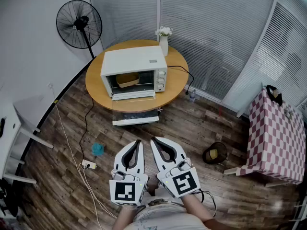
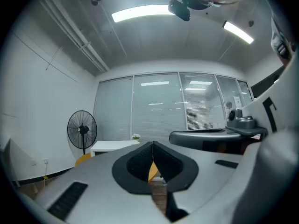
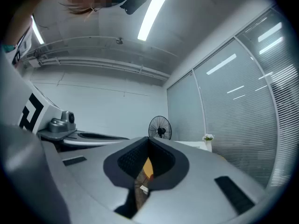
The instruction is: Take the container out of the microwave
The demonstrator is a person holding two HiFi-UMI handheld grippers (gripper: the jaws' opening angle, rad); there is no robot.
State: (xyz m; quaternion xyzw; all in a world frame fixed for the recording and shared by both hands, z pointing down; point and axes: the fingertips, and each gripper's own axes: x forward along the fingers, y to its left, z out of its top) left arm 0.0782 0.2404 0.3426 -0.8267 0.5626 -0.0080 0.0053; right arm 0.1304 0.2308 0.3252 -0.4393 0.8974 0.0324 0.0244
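A white microwave (image 1: 133, 66) stands on a round wooden table (image 1: 175, 78), its door (image 1: 133, 94) folded down open. Inside sits a tan container (image 1: 127, 79). Both grippers hang low over the floor, well short of the table. My left gripper (image 1: 138, 141) is shut with its jaws meeting at the tips and nothing between them. My right gripper (image 1: 153, 139) is beside it, also shut and empty. In the left gripper view the closed left gripper (image 2: 152, 143) points toward the far microwave (image 2: 112, 146). The right gripper (image 3: 148, 138) shows its jaws closed too.
A black standing fan (image 1: 79, 24) is left of the table, and a white vase with flowers (image 1: 163, 40) stands behind the microwave. On the wood floor lie a power strip with cable (image 1: 88, 165), a blue item (image 1: 98, 149) and a dark bin (image 1: 214, 153). A checkered table (image 1: 276, 138) stands at the right.
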